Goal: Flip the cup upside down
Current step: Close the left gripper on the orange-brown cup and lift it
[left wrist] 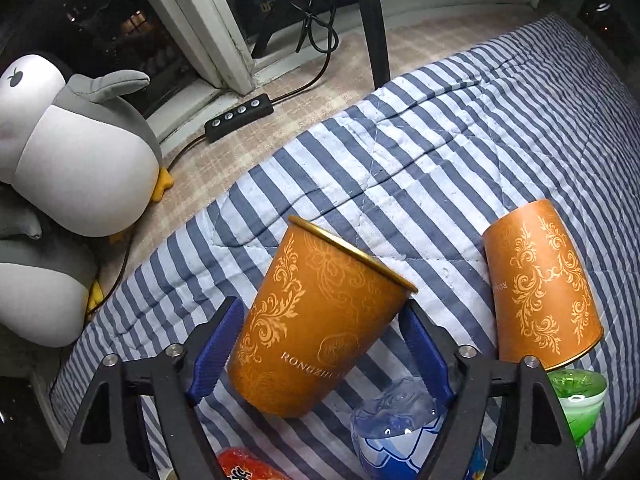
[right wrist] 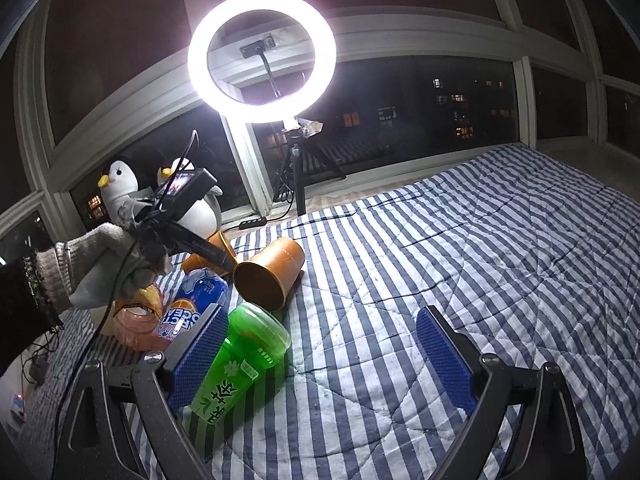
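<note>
An orange paper cup (left wrist: 316, 320) with gold scrollwork sits between the blue pads of my left gripper (left wrist: 324, 348), tilted, rim up and away. The jaws stand wide beside it; a gap shows on the right side, so contact is unclear. A second orange cup (left wrist: 544, 284) lies on its side on the striped quilt (left wrist: 420, 160) to the right; it also shows in the right wrist view (right wrist: 268, 276), open mouth towards me. My right gripper (right wrist: 324, 356) is open and empty above the quilt. The left gripper and gloved hand (right wrist: 116, 264) appear there at left.
A green bottle (right wrist: 240, 364), a blue-labelled bottle (right wrist: 196, 304) and a pink bottle (right wrist: 140, 316) lie near the cups. Plush penguins (left wrist: 76, 148) and a black cable remote (left wrist: 240, 117) lie by the window. A lit ring light (right wrist: 262, 56) on a tripod stands behind the bed.
</note>
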